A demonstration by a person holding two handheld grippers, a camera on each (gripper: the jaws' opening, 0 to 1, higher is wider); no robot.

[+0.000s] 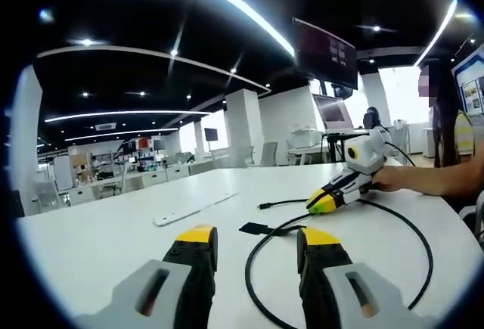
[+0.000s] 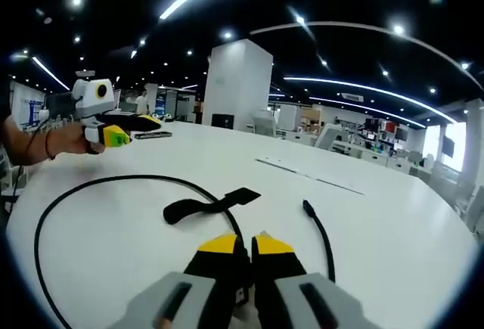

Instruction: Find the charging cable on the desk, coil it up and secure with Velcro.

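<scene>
Yellow-tipped left claw [image 1: 252, 242] is held open just above the tabletop [image 1: 98, 231], nothing between its jaws. Right claw [image 2: 240, 247] is closed, and the cable [image 2: 91, 185] appears pinched at its tips, though the contact itself is hidden. Cable is laid in one loose loop on the tabletop, curving past the left claw's right jaw; its plug end [image 2: 308, 207] is seen lying free just right of the right claw. Velcro strap [image 2: 204, 205] lies flat inside the loop, just beyond the claws. Step in hand is judged as starting the coil; nothing is wound yet. Next, the free run would need gathering by the left claw into tighter turns. Farther off, a white strip [image 1: 195, 209] is noted.
</scene>
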